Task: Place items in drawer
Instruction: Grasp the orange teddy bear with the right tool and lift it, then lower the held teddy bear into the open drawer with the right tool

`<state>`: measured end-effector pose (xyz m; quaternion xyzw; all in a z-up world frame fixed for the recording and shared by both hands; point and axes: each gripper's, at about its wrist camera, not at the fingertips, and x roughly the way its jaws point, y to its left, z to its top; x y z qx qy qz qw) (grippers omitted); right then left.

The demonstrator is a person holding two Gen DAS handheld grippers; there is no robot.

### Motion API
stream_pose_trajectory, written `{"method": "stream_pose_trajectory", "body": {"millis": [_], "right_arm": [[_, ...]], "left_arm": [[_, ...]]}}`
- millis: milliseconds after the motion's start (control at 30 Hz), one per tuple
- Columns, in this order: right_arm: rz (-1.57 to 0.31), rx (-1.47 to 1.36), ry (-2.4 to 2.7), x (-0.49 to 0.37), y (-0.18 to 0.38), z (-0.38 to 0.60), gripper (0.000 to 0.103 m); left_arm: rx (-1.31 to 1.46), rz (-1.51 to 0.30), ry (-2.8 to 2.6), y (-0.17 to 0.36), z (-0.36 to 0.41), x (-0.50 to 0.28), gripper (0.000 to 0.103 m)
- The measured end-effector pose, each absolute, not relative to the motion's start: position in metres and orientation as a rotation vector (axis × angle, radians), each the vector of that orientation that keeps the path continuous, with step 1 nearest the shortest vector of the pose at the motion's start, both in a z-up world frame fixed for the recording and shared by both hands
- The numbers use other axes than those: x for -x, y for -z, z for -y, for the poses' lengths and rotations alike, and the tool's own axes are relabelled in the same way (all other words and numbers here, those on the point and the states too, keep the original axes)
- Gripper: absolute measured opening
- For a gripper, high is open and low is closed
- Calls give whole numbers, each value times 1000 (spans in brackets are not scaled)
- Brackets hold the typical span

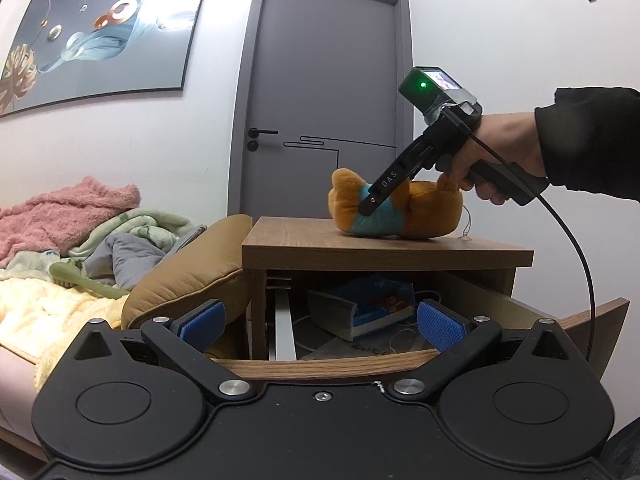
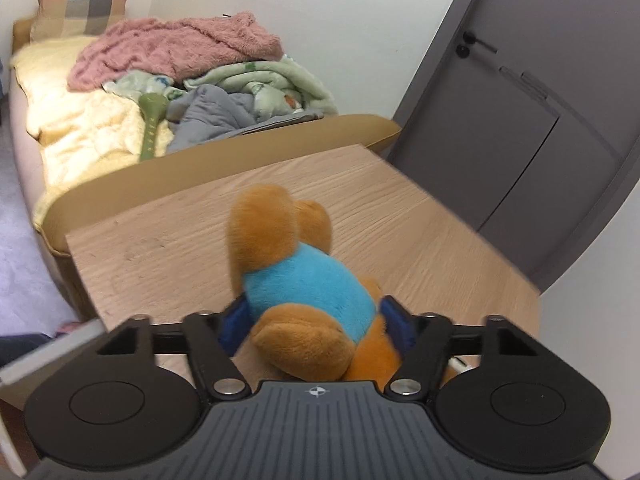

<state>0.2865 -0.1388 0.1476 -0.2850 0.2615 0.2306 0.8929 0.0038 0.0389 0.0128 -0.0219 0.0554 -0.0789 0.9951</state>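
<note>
I am working two hand-held claws in a bedroom. My right claw sits low over a wood-grain bedside cabinet top, my bench, and its blue pads lie on either side of a soft orange plush toy in a turquoise shirt; they appear to touch its flanks, but I cannot tell whether they squeeze it yet. The toy lies on its side on the bench, its body running forward from the claw, and I see no gap under it. My left claw hangs wide apart and holds nothing, aimed at the open wooden drawer directly ahead of and below it. The toy lies above and beyond that claw, on top of the cabinet. Inside the drawer, just past the left claw's pads, I see a box with a blue printed lid, white cords and a pale flat bag or sheet under them; there looks to be spare room. I judge the task early: the drawer is open, and the toy is not yet lifted or placed inside. Beyond the right claw lies a bed with heaped blankets.
</note>
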Motion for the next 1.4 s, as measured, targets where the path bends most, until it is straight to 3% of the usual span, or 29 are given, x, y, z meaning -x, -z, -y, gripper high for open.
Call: {"method": "stream_pose_trajectory", "body": {"millis": [133, 1033, 1400], "right_arm": [[-503, 653, -441, -277, -147, 137, 52], [-441, 711, -379, -128, -226, 136, 52], [-609, 734, -524, -117, -169, 106, 52]], "left_arm": [[58, -87, 168, -14, -40, -1, 102], [39, -27, 166, -15, -36, 17, 102], [6, -20, 164, -14, -38, 20, 102]]}}
